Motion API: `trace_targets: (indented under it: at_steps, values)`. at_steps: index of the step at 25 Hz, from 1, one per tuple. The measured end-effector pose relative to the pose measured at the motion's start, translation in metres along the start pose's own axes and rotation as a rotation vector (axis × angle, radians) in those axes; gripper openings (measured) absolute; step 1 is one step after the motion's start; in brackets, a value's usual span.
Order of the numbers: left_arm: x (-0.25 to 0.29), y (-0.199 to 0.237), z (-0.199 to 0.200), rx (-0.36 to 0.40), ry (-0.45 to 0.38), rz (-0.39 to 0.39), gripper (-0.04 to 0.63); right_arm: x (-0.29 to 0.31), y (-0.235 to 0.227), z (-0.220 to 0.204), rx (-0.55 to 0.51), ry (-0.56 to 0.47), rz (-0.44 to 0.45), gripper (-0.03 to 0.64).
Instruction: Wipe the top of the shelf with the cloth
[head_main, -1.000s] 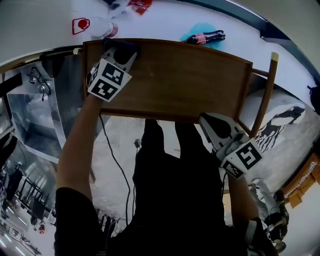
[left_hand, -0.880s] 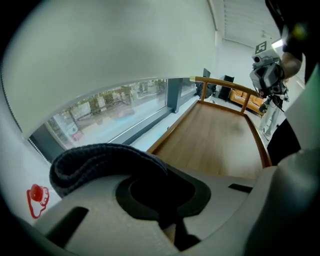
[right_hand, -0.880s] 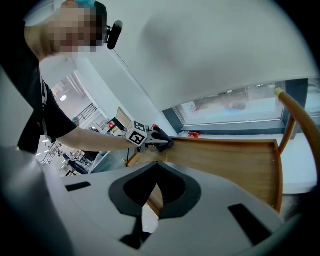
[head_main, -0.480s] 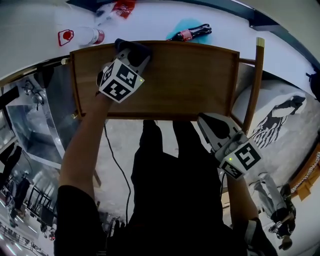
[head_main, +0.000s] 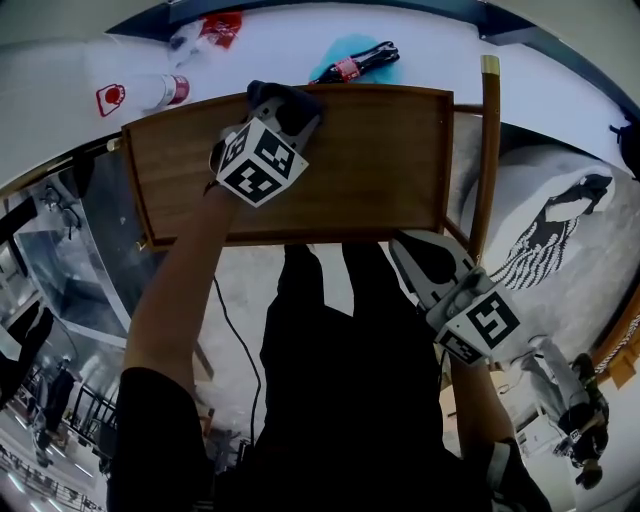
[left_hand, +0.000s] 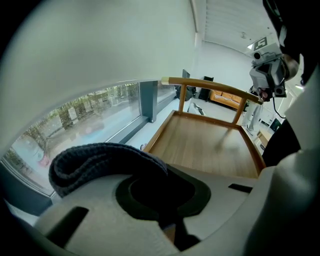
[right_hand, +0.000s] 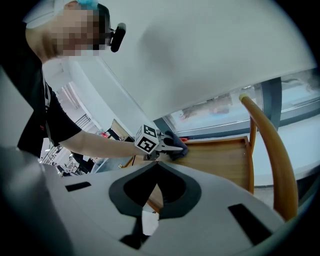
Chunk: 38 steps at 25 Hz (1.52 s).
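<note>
The tips of the left gripper (head_main: 278, 118) are covered by the dark cloth (left_hand: 100, 157), so their ends cannot be seen in any view. In the left gripper view the jaws are closed on the cloth, which bulges out over one jaw in a thick fold. The underside of the cloth is hidden there. From the head view it lies on the top of the wooden shelf (head_main: 370, 170), at the back edge and left of the middle.

The lower part of the shelf is hidden behind the person's dark clothes and by its own top.

The right gripper (right_hand: 156, 167) has its jaws brought together, with nothing between them. It is at the front right corner of the shelf, well apart from the cloth. I cannot tell whether it touches the wood.

Behind the shelf, a cola bottle (head_main: 352, 64) lies on a white surface, partly cut by the picture edge.
</note>
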<state>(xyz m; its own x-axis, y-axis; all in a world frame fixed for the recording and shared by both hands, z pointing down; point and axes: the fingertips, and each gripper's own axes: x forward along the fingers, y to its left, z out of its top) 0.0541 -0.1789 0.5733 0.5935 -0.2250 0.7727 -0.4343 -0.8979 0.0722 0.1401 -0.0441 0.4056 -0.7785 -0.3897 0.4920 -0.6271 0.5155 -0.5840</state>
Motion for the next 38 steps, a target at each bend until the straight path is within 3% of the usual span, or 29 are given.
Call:
trace_targets:
  at_steps: [5,30,38]
  values:
    - [0.023,-0.019,0.026,0.032,-0.007,-0.041,0.035,-0.014,-0.004,0.007,0.034,-0.057,0.007,0.003]
    - [0.11,-0.092,0.128,0.145,-0.048,-0.187,0.035,-0.083,-0.046,0.002,0.068,-0.106,-0.073,0.003]
    - [0.11,-0.098,0.146,0.156,-0.081,-0.171,0.035,-0.093,-0.051,0.0,0.07,-0.107,-0.082,0.003]
